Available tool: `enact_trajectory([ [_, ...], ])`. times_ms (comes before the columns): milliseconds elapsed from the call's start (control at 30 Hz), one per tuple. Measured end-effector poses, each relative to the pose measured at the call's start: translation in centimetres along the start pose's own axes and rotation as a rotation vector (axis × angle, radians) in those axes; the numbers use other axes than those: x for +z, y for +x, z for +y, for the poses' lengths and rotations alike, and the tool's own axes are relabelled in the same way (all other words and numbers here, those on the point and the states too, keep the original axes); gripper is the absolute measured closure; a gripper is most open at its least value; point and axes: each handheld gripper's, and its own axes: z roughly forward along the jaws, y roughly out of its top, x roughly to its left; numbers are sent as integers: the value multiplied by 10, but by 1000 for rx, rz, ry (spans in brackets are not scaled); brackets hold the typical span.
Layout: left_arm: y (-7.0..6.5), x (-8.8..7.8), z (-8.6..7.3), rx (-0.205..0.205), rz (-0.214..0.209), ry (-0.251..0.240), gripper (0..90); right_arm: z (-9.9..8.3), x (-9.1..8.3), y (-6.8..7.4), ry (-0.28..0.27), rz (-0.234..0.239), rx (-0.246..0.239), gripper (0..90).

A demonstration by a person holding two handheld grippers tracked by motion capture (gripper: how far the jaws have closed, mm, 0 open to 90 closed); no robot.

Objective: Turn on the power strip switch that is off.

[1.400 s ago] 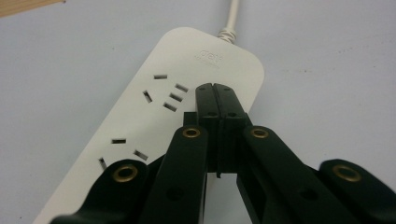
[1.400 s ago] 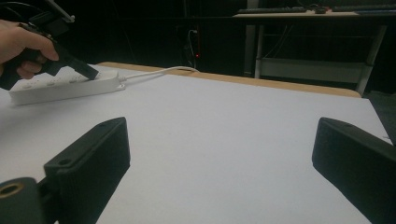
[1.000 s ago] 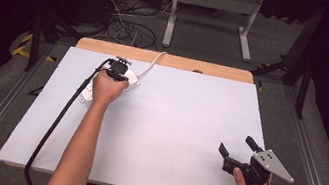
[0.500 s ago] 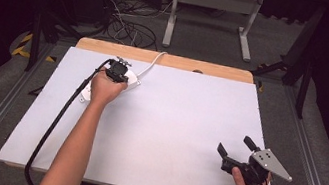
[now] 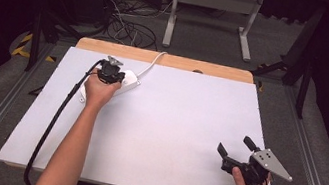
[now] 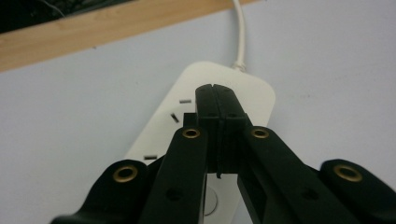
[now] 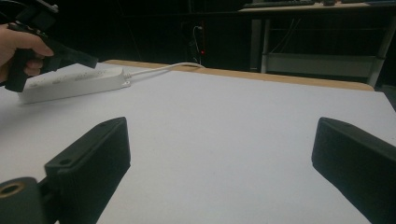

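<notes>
A: From above, the left tool sits on the white power strip at the far left of the desk; the right tool hangs spread and empty near the front edge, well apart.

B: Risk there?

A: I'd judge that a sideways push could skid the strip on the smooth white top, its cord tugging it.

B: Along the left tool?

A: Clenched tips pressed together on the strip, beside the slots; they could slip off.

B: The right tool's camera?

A: Jaws released, bare desk between them; strip far left, dark room and a metal frame behind.
</notes>
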Motion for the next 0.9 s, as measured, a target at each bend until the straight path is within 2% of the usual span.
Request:
enact_trajectory([
  [133, 8, -21, -5, -24, 7, -112, 900, 0, 1, 1, 1, 4, -8, 48],
  [200, 12, -34, -9, -30, 27, -172, 900, 1, 2, 2, 2, 4, -6, 48],
  [300, 17, -55, -22, -22, 84, -264, 900, 2, 3, 3, 0, 3, -11, 49],
  [400, 22, -79, -43, -30, 127, -359, 900, 1, 5, 3, 4, 5, -9, 48],
  [500, 26, -98, -64, 3, 165, -411, 900, 1, 6, 4, 10, 7, -12, 48],
  [600, 31, -110, -82, -14, 172, -446, 900, 1, 8, 6, 9, 10, -15, 49],
  [733, 31, -133, -87, -86, 168, -513, 900, 2, 9, 8, 12, 16, -21, 49],
  [833, 24, -150, -95, -101, 155, -539, 900, 3, 9, 8, 3, 20, -20, 49],
  [900, 20, -156, -98, -86, 153, -540, 900, 2, 8, 7, 5, 16, -20, 48],
])
